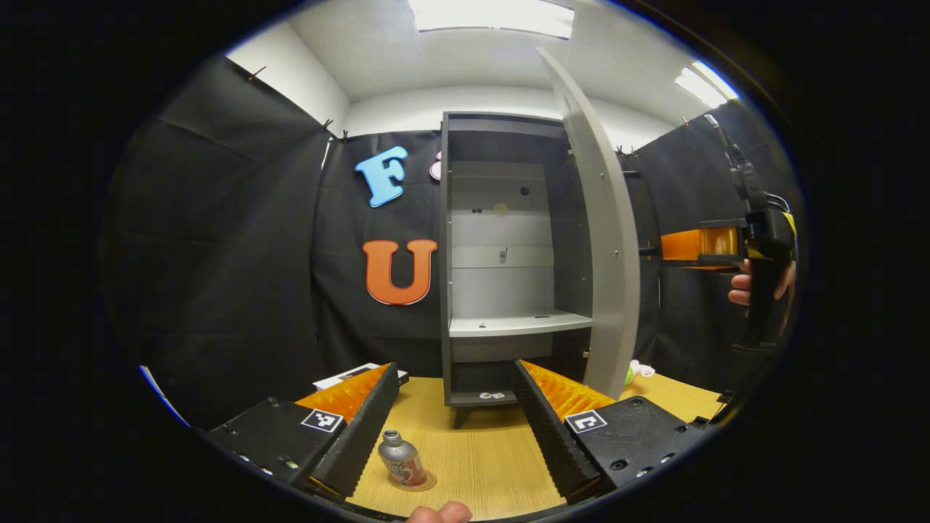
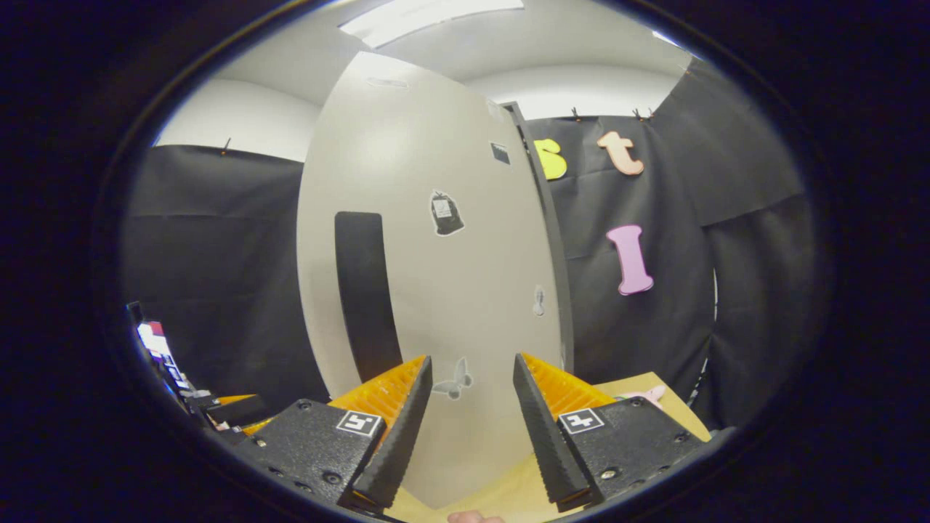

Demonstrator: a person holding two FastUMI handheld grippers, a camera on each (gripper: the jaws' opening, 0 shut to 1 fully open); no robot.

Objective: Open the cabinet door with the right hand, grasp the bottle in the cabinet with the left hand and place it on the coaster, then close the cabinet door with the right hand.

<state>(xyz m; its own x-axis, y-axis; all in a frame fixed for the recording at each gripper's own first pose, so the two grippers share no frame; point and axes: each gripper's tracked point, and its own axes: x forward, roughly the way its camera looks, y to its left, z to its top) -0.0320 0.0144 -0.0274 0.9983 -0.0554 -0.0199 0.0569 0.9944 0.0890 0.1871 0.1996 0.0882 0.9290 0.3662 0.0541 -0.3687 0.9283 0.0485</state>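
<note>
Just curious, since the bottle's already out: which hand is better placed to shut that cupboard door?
The right. Its tongs hang open facing the door, just short of its outer face. The left tongs sit low over the table beside the bottle on its coaster.

I can't make out any readable words or numbers. Square black-and-white coded markers sit on my left gripper (image 1: 456,428) and right gripper (image 2: 471,428), and the label on the bottle (image 1: 401,459) between the left fingers is too blurred to read.

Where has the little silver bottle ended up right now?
In the left gripper view, the bottle stands on the coaster on the wooden table, low between the left gripper's open jaws, before the open cabinet.
</note>
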